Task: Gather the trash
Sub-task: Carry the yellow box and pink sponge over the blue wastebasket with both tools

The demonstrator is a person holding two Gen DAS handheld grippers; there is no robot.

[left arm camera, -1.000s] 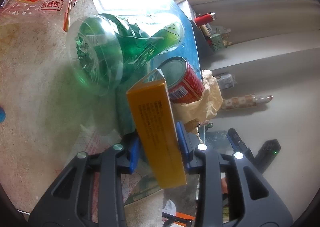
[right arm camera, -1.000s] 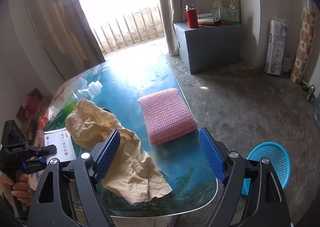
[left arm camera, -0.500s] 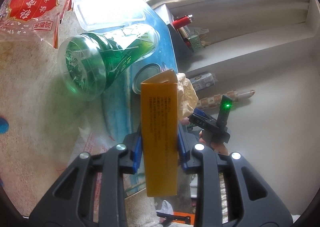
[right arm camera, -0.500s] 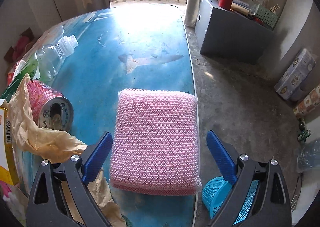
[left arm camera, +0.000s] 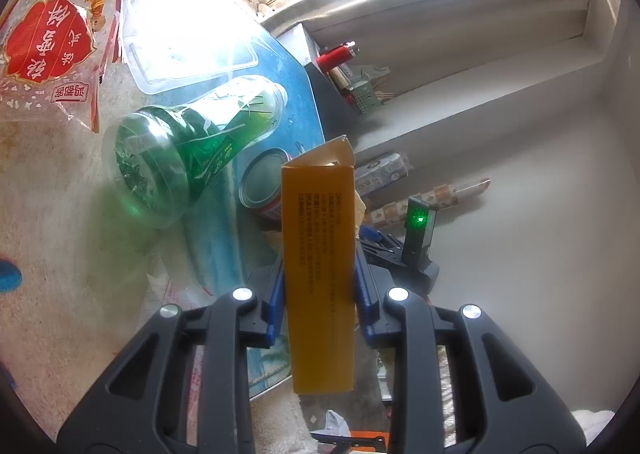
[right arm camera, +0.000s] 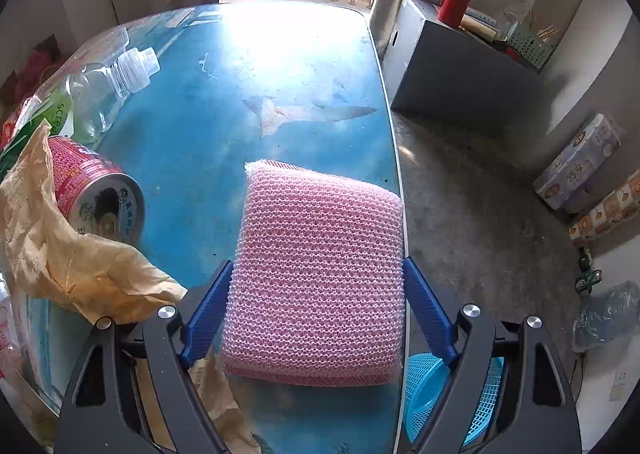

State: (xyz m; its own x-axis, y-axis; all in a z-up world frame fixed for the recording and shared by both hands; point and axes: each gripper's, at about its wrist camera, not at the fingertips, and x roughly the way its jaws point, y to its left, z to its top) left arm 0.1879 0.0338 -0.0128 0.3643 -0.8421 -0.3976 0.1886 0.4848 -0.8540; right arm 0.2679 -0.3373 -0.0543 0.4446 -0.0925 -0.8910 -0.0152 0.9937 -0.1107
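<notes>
Left gripper [left arm camera: 319, 296]: we held tall yellow cardboard box [left arm camera: 319, 254] clamped between blue pads, clear of table. Right gripper [right arm camera: 316, 314]: jaws apart, bracketing pink knitted sponge pad [right arm camera: 320, 274] lying on blue glass table [right arm camera: 192, 142]; contact we could not tell. Beyond: crumpled tan paper [right arm camera: 68, 254], red tin can [right arm camera: 96, 190] on side, clear plastic bottle [right arm camera: 100, 90]. On floor past table edge: blue mesh basket [right arm camera: 452, 402].

I see a tall yellow carton [left arm camera: 320, 278] with its top flap open, upright — and a pink mesh sponge [right arm camera: 320, 274] flat at the counter [right arm camera: 240, 94] edge.
</notes>
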